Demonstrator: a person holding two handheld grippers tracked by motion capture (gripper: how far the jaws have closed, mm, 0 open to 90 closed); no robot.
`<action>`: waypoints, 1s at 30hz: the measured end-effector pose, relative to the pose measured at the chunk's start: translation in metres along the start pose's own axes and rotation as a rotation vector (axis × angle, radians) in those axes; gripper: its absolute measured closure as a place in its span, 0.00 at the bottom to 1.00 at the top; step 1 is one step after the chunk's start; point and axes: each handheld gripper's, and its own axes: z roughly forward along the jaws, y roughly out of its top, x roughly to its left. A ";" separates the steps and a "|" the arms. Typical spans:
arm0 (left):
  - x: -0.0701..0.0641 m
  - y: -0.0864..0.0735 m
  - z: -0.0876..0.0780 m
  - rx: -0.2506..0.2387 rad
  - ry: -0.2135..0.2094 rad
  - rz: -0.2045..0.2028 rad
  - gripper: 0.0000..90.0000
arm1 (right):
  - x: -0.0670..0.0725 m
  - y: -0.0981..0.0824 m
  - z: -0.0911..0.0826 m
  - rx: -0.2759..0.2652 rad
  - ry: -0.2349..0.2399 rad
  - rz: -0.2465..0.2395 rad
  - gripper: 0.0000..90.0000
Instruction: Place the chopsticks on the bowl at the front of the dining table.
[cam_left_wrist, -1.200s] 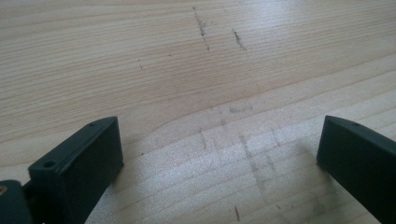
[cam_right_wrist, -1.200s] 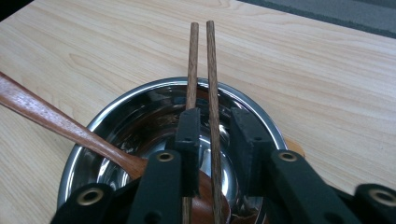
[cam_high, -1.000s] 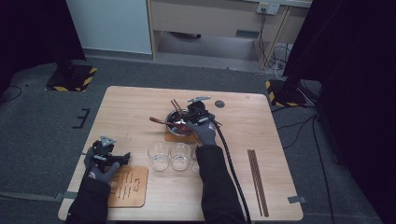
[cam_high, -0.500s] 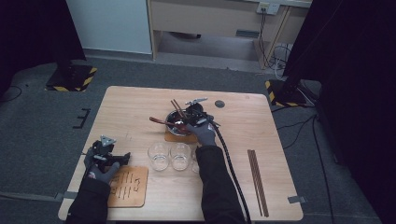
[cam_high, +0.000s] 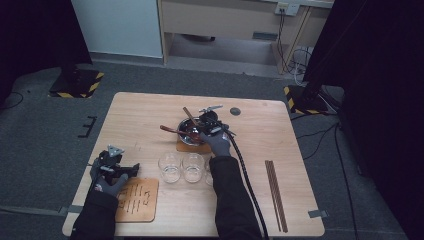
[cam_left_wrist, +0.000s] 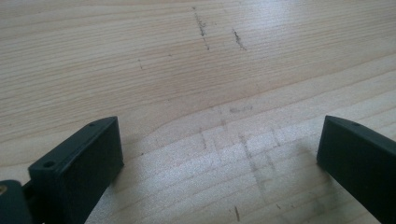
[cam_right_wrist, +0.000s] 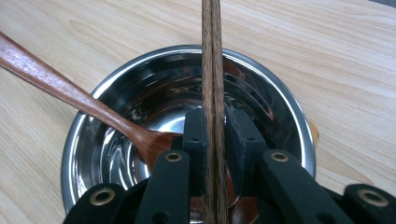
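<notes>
Chopsticks (cam_right_wrist: 212, 70) pinched upright — seemingly — within right claw (cam_right_wrist: 214, 135), over bowl (cam_right_wrist: 280, 107).

We can read no text, label, brand or number anywhere. The flat brown wooden board (cam_high: 136, 199) at the near left corner of the light wooden table (cam_high: 150, 115) carries rows of dark engraved marks, but we find them too small to make out.
</notes>
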 end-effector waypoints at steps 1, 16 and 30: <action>0.000 0.000 0.000 0.000 0.000 0.000 0.00 | -0.001 0.000 0.000 0.000 -0.003 0.003 0.88; 0.000 0.000 0.000 0.000 0.000 0.000 0.00 | -0.007 -0.001 -0.002 -0.006 -0.047 0.056 0.87; 0.000 0.000 0.000 0.000 0.000 0.000 0.00 | -0.012 0.008 -0.033 -0.104 -0.046 0.053 0.66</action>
